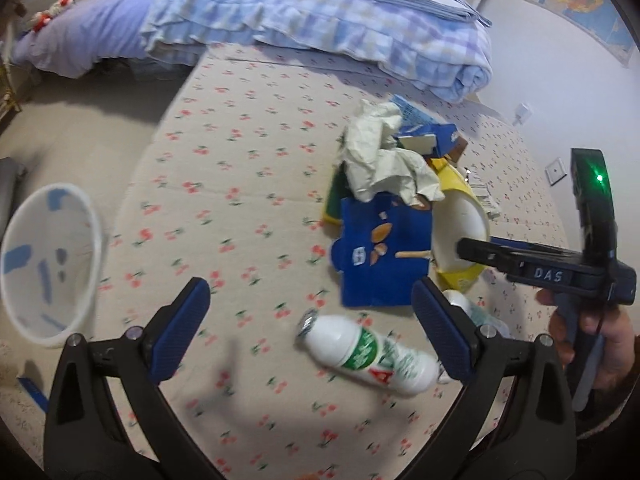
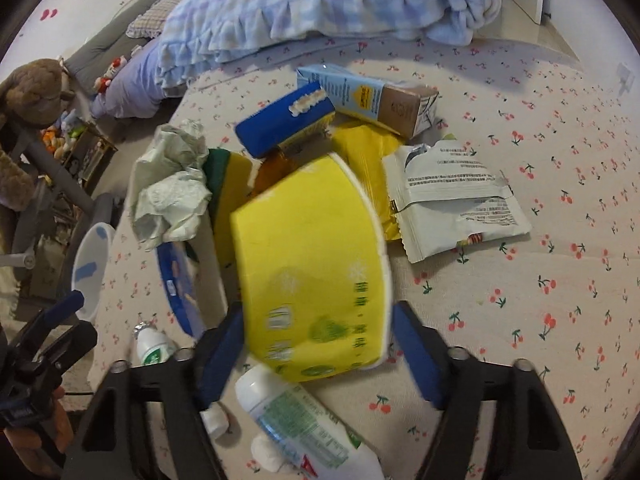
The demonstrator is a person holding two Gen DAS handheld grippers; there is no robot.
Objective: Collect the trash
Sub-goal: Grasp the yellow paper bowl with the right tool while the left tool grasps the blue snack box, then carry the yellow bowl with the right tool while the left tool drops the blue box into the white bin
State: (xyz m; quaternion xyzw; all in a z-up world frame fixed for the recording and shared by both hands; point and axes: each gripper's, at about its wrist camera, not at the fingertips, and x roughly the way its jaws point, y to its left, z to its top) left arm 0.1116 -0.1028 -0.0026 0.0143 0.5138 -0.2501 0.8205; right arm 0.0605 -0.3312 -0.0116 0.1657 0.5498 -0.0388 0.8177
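Trash is piled up in a heap on my cherry-print bedsheet point(image 1: 248, 128), and I've got a tong in each hand over it. My right gripper point(image 2: 318, 344) has its blue pads on either side of a yellow paper bowl point(image 2: 312, 264), which sits tilted up on its side. The left pad looks like it's touching the bowl's wall, the right pad sits just off the rim, so I honestly can't tell if it's clamped or just framing it. From the left wrist view the right tong's tip sits over the bowl's white inside.

My left gripper point(image 1: 312, 316) is spread wide with nothing in it, hovering above a white milk bottle point(image 1: 368, 354) with a green label that's lying on its side on the sheet.

Rest of the heap: crumpled pale green tissue point(image 2: 168, 192) on the far left, a flattened blue carton point(image 1: 384, 252) next to the bowl, a light blue drink box point(image 2: 360, 96) at the back, and a torn white snack wrapper point(image 2: 456, 200) to the right. Another white bottle point(image 2: 304, 428) lies right under my right tong.

White bin point(image 1: 48, 264) sits off the left edge of the bed, well apart from the pile. Folded checked blanket point(image 1: 320, 20) is behind everything.
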